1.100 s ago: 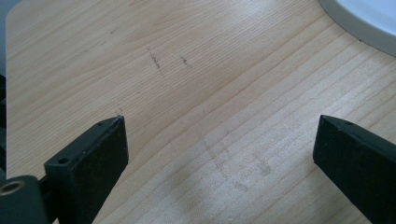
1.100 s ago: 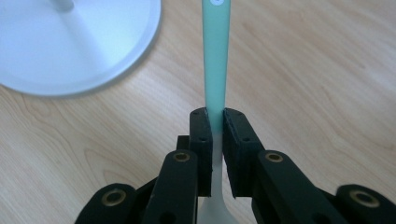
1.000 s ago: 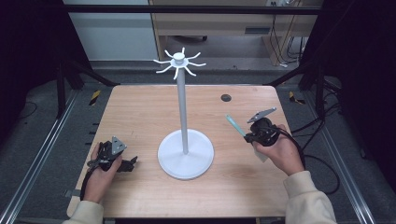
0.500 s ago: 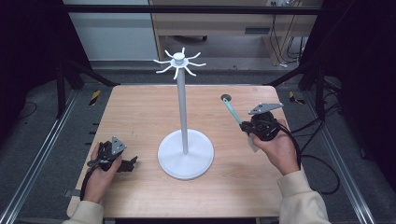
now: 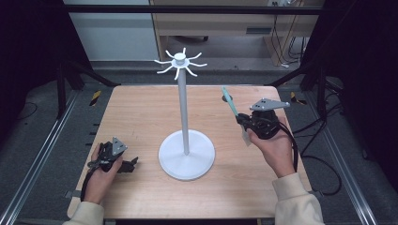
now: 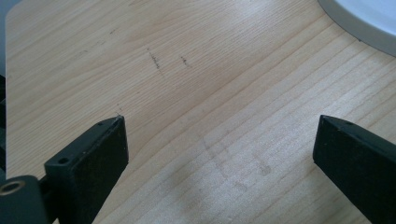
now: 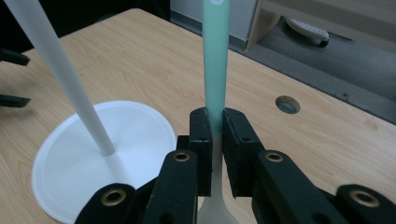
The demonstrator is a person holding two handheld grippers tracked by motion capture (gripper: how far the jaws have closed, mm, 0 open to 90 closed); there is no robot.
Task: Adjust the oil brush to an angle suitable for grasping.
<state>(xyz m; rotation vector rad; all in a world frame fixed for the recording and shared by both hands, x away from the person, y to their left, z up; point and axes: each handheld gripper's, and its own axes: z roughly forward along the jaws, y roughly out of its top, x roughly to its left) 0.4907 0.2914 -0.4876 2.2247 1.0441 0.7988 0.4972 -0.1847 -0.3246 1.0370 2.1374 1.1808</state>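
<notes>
The right gripper (image 5: 244, 123), raised at the table's 3 o'clock side, pinches a green-handled spoon (image 7: 215, 60), handle up. The step appears to be hanging it on the white hook stand (image 5: 184, 112); next calls for lifting toward the top hooks. The left gripper (image 5: 123, 164) rests spread at 8 o'clock.

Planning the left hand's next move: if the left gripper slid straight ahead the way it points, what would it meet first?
Probably the white stand's round base, ahead and slightly right of the open left gripper; between them lies bare table. Depth is uncertain.
</notes>
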